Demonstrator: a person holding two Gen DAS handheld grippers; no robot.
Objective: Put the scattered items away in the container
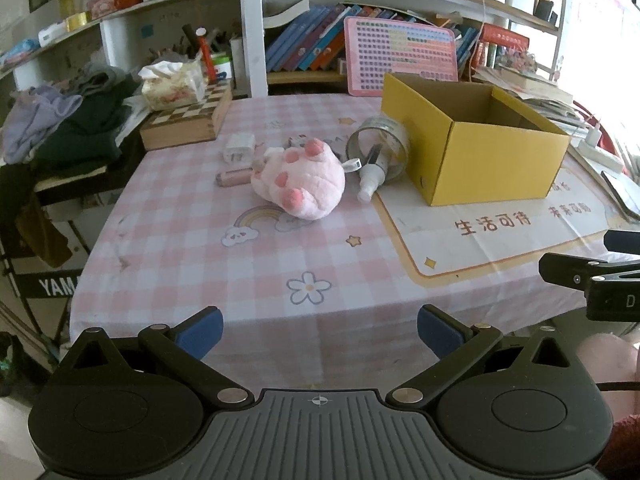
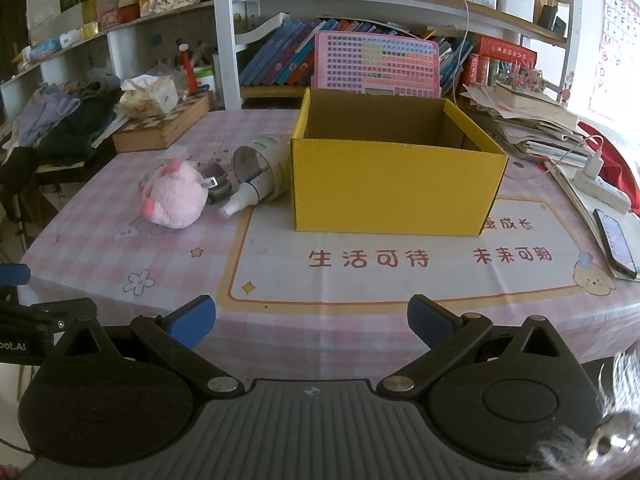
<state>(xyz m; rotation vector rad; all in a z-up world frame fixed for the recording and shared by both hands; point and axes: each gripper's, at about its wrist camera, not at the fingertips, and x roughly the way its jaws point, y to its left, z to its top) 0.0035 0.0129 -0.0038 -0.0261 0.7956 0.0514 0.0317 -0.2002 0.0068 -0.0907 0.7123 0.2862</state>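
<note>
From my left wrist, my left tool (image 1: 320, 330) hangs wide apart and empty over the tabletop's (image 1: 192, 264) near edge; the pink plush toy (image 1: 302, 178), spray bottle (image 1: 370, 180) and tape roll (image 1: 378, 146) lie mid-tabletop beside the yellow box (image 1: 484, 160).

From my right wrist, my right tool (image 2: 312, 322) gapes empty at the near edge, the box (image 2: 394, 188) straight ahead.

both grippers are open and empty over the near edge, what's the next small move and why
Probably reach the left gripper forward to the pink plush toy: it is the nearest loose item, lies on that gripper's side of the yellow box, and nothing blocks it. The box looks empty.
</note>
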